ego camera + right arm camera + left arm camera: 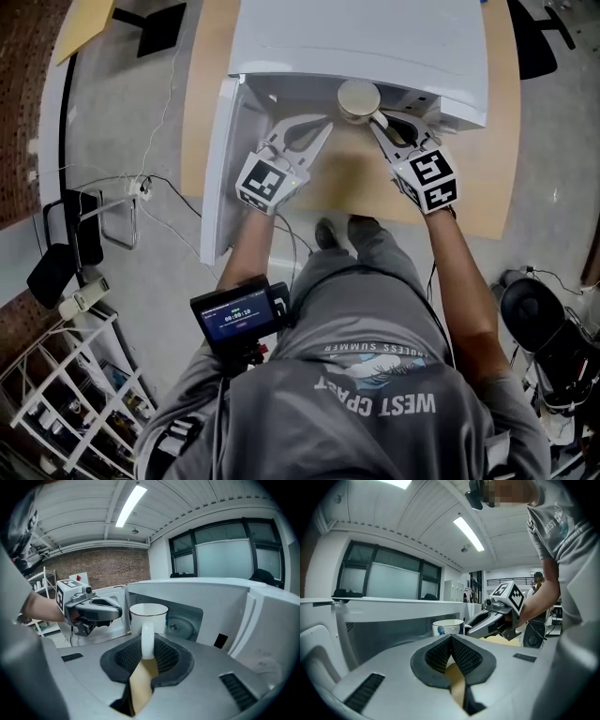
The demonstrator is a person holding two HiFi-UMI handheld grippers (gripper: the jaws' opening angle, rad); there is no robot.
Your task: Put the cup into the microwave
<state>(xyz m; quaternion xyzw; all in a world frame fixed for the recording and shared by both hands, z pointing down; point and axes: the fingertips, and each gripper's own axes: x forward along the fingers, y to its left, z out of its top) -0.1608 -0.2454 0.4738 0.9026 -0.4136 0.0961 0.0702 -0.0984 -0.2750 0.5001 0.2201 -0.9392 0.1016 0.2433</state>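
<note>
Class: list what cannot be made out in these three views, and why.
- Microwave inside: head view, hidden under its own top.
- Cup, blue print: left gripper view, too small, partly behind the left gripper.
- Round plate: right gripper view, left part behind the cup.
- Door face: head view, seen edge-on.

One cup, one microwave, two grippers

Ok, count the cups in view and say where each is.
1. The white cup is held by its handle in the right hand-held gripper, just before the open microwave. Its cavity is only partly visible, so another could be hidden.
</note>
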